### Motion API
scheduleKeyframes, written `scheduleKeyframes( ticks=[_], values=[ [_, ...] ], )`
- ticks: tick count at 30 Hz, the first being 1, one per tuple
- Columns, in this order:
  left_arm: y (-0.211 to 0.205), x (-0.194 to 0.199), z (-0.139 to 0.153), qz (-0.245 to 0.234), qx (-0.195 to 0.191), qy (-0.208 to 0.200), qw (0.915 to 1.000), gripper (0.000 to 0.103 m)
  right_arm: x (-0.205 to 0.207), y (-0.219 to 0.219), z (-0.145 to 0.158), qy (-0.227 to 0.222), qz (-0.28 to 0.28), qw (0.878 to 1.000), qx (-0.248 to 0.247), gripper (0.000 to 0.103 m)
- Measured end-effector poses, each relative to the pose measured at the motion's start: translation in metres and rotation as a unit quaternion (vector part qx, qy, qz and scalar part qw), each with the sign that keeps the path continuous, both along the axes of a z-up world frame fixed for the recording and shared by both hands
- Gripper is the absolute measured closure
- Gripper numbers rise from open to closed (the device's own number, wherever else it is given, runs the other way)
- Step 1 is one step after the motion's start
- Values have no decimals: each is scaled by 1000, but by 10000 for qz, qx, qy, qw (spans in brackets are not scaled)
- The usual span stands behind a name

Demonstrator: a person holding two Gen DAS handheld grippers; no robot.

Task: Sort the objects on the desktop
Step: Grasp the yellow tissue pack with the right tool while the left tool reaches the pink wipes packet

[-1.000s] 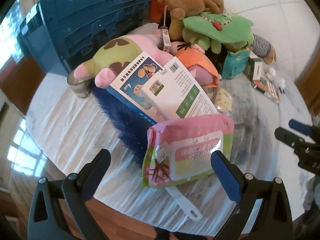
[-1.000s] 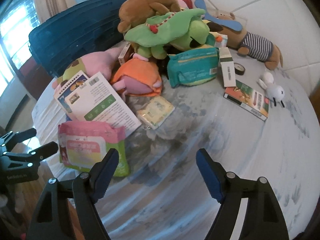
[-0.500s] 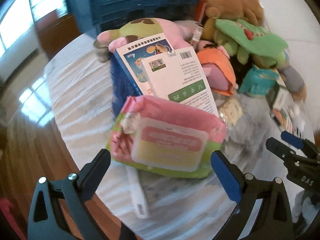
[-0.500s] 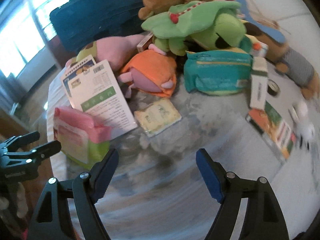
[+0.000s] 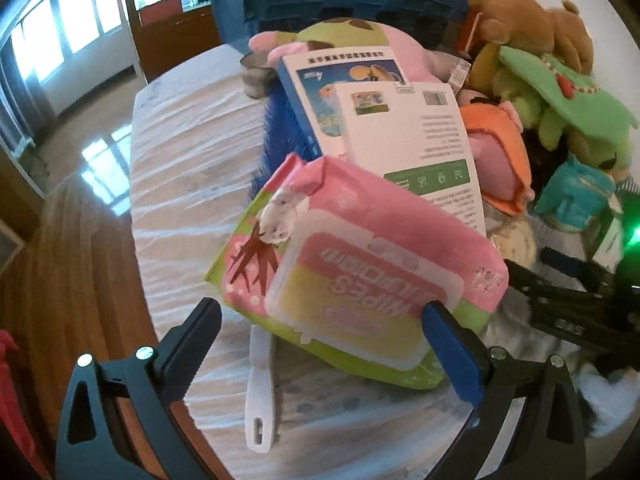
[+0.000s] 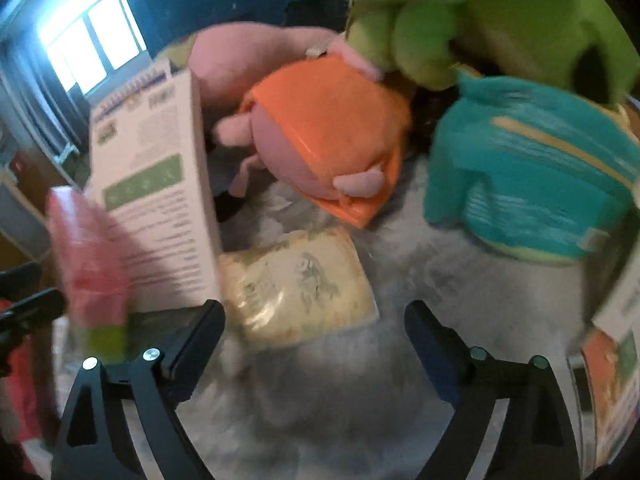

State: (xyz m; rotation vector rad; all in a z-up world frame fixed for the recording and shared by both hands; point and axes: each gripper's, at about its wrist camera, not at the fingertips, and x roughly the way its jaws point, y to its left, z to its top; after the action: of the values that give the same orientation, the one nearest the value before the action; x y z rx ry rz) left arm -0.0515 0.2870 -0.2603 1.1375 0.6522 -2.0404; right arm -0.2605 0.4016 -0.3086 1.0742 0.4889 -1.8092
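Now closer than a second ago, left gripper (image 5: 320,320) brackets the pink wipes pack (image 5: 360,268) and right gripper (image 6: 314,320) nears the cream packet (image 6: 296,280), both fingers wide apart and empty, suggesting imminent pickups.

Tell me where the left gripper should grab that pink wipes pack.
Probably across its near lower edge, coming straight in from the table's front. The pink wipes pack leans tilted on the boxes behind, lid facing the left gripper, whose open fingers already flank that edge.

"WIPES" — upside down — reads on the pink wipes pack (image 5: 360,276); other print is illegible.
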Motion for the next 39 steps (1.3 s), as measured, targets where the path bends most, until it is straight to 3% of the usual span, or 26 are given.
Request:
scheduleKeyframes(
  ticks=[1,3,4,8,15,16,18,20,23,25,26,27,28,32,37,39],
  values=[
    [0,1,0,32,33,35,10000,1,1,-3,-1,42,56,10000,-17,8],
    [2,3,4,88,70,116,9999,1,3,-6,0,161,169,9997,30,17],
    [4,3,7,112,72,165,9998,1,5,-7,1,249,166,9995,64,38],
    [10,-6,18,296,83,306,9991,1,5,3,5,152,92,9998,31,58],
    [3,-32,4,1244,444,156,9911,0,5,30,5,-62,144,9998,-74,60],
    [3,-32,0,1428,521,193,9882,0,5,31,5,-55,192,9998,-94,60],
    [3,-32,-7,1712,589,251,9832,0,7,33,4,25,308,9995,-117,48],
    [5,-38,-10,1833,478,249,9816,0,10,33,2,97,411,9990,-109,26],
    [5,-47,-14,1912,329,266,9806,0,15,32,-6,204,520,9984,-90,5],
    [3,-47,-16,1688,315,317,9846,0,20,30,-12,366,574,9977,-56,5],
    [2,-46,-16,1566,308,341,9866,0,19,31,-13,429,517,9977,-48,10],
    [1,-46,-17,1445,301,366,9884,0,18,31,-13,489,446,9978,-41,17],
    [0,-46,-18,1323,294,390,9900,0,17,31,-14,550,375,9978,-34,36],
    [2,-43,-7,814,155,238,9963,1,0,47,-12,358,40,9993,-51,45],
    [5,-39,7,173,-25,34,9998,28,1,79,2,207,-194,9994,-193,51],
    [7,-37,12,-83,-96,-48,9999,28,4,89,5,138,-271,9994,-176,51]
  ],
)
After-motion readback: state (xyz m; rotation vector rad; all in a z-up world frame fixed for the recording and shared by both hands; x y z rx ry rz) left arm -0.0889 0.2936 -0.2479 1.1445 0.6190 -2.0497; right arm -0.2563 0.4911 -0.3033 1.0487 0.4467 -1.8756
